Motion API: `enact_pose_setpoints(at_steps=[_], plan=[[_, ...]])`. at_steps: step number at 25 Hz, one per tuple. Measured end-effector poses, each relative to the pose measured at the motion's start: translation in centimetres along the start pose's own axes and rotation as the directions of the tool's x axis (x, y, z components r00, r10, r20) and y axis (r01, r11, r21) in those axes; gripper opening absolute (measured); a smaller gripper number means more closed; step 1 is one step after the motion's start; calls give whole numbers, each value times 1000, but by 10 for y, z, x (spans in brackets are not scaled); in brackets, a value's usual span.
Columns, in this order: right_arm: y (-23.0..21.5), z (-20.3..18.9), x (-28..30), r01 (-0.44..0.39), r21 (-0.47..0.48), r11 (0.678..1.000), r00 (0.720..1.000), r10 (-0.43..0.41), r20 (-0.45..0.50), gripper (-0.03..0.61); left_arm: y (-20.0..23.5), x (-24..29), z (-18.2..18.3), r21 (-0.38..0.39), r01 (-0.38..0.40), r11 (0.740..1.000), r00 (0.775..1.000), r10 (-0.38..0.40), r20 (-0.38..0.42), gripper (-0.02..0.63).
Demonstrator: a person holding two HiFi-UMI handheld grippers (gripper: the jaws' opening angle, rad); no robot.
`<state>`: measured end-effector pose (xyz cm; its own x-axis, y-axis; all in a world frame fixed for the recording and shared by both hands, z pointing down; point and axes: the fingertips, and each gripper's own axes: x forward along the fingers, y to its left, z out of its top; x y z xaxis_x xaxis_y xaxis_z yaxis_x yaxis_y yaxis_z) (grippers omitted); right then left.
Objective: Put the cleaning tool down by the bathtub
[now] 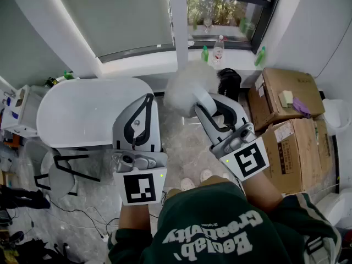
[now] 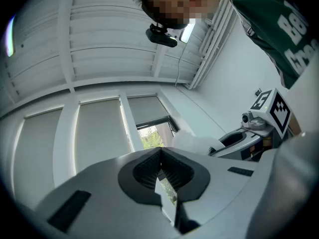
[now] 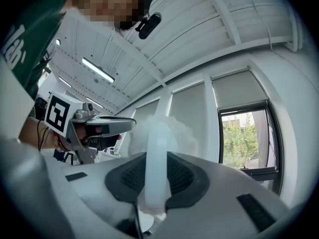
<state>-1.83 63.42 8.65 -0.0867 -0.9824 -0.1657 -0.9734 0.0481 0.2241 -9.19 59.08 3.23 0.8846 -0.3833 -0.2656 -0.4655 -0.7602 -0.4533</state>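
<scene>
Item: cleaning tool (image 1: 186, 87). We logged handle clenched in right gripper (image 1: 201, 99) fingers, fluffy head just beyond fingertips, held aloft, likely for carrying. Bathtub (image 1: 82, 111) left of those fingers. Left gripper (image 1: 148, 99) fingers closed, empty.

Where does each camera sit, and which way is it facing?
Head view: on the person's head, looking steeply down at the white oval bathtub; shows green sweatshirt, left tongs, right tongs.
Left gripper view: on the left tongs, tilted up past shut, empty jaws toward grey window blinds; shows green sleeve.
Right gripper view: on the right tongs, tilted up toward white ceiling; jaws clamp the fluffy white cleaning tool's translucent handle; shows green sleeve.
Shared: each gripper view shows the other tongs.
</scene>
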Motion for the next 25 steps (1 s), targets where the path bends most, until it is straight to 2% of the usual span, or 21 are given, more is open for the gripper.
enact_pose_setpoints(at_steps=[7, 14, 19, 25], plan=[[-14, -1, -8, 3, 22, 1000, 1000, -4, 13, 94, -6, 6, -3, -33, -19, 999, 1000, 18, -15, 0], [-31, -9, -15, -7, 22, 1000, 1000, 7, 5, 93, -16, 19, -2, -34, -29, 999, 999, 29, -22, 0], [-48, -12, -24, -24, 26, 999, 1000, 23, 19, 94, -24, 31, 0, -71, -47, 996, 999, 47, -10, 0], [-72, -23, -36, -28, 49, 998, 999, 26, 25, 94, -44, 46, -1, -52, -31, 998, 999, 29, -23, 0]])
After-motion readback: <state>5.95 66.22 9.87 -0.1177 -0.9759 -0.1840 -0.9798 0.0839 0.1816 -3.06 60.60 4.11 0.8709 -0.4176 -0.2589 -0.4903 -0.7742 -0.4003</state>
